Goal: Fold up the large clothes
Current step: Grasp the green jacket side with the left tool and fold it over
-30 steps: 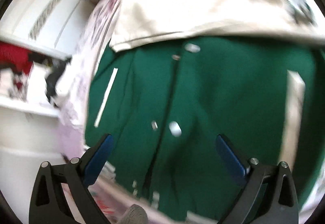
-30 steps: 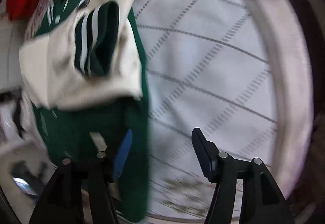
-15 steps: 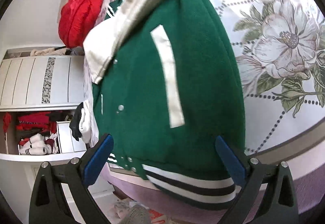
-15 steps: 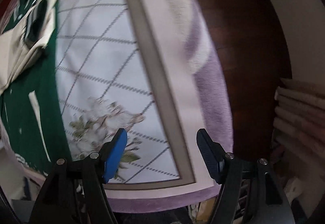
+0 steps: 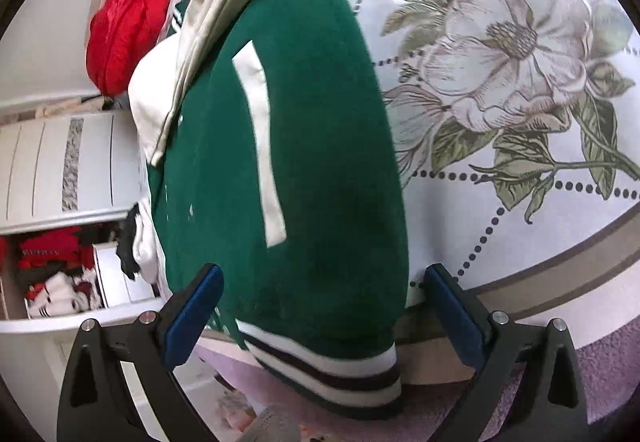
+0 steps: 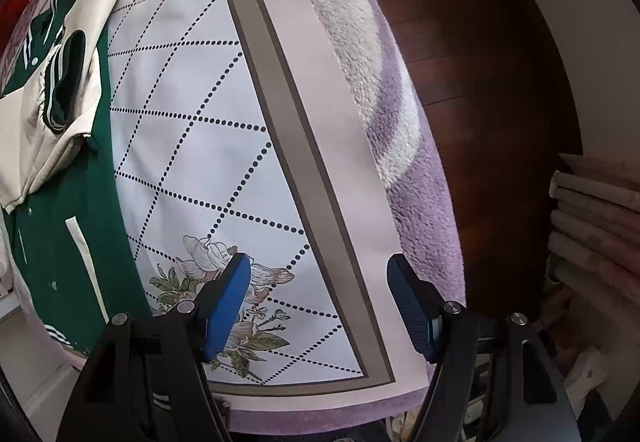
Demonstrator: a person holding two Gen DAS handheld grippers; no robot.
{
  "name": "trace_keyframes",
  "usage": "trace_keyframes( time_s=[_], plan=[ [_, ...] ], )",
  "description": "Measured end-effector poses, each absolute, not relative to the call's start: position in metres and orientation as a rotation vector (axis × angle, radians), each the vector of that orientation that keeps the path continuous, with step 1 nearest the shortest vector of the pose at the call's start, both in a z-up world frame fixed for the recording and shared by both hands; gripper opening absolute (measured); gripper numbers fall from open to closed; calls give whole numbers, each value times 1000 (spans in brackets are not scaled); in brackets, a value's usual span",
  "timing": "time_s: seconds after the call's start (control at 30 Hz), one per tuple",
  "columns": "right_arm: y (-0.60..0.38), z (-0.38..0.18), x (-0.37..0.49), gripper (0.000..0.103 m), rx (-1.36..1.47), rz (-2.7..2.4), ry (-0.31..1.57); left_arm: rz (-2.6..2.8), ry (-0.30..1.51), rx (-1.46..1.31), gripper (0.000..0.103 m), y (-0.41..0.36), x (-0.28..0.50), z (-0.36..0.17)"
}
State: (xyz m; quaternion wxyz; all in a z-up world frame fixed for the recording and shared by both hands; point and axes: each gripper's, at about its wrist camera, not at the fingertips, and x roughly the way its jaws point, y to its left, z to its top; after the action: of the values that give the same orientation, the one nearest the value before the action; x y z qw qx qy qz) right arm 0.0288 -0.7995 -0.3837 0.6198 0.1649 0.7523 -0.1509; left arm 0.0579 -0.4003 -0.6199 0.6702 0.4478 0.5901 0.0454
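Bed (image 6: 256, 53) covered by a white bedspread (image 5: 500, 222) with a dotted diamond grid, flower prints and a taupe border band; a purple fleece blanket (image 6: 424, 217) hangs over its edge. Green varsity jacket (image 5: 304, 161) lies flat on the bedspread, cream sleeves folded across its chest, striped hem at the bed's near edge. A red garment (image 5: 124, 33) sits at the far end.

The green jacket (image 6: 60, 201) is cut off at the right wrist view's left edge, its hem behind the gripper frame.
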Motion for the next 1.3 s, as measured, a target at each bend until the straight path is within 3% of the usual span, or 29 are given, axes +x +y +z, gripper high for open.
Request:
trace_keyframes(
  time_s=[0.2,0.47,0.5,0.53,0.57,0.6,0.63,0.9,0.93,1.0,1.03,1.17,1.3],
  plan=[
    [-776,-411,60,73,425,-349,1728,222,1324,967,103,-362,100,-619],
    [-743,-469,133,76,833,-19,1558,298,1320,843,100,-318,137,-586],
    [-738,-475,144,79,883,28,1536,292,1314,828,88,-315,138,-582],
    [-733,-481,159,85,934,75,1508,283,1312,813,68,-314,138,-579],
    [-728,-486,174,88,978,130,1478,269,1312,792,54,-312,138,-576],
    [-720,-493,191,88,1002,172,1456,252,1307,773,27,-313,137,-573],
    [-711,-500,209,91,1023,210,1446,244,1305,764,16,-314,136,-572],
    [-633,-559,288,95,1019,257,1511,233,1334,680,15,-304,148,-564],
    [-622,-566,292,93,1025,244,1506,228,1338,667,14,-302,149,-562],
    [-605,-566,298,48,994,223,1532,212,1339,632,13,-296,151,-554],
    [-601,-565,299,35,1003,209,1544,202,1341,614,13,-294,151,-549],
    [-585,-538,303,24,979,176,1513,162,1335,480,11,-265,152,-509],
    [-555,-457,308,22,889,180,1481,128,1341,315,11,-220,160,-469]
  ],
)
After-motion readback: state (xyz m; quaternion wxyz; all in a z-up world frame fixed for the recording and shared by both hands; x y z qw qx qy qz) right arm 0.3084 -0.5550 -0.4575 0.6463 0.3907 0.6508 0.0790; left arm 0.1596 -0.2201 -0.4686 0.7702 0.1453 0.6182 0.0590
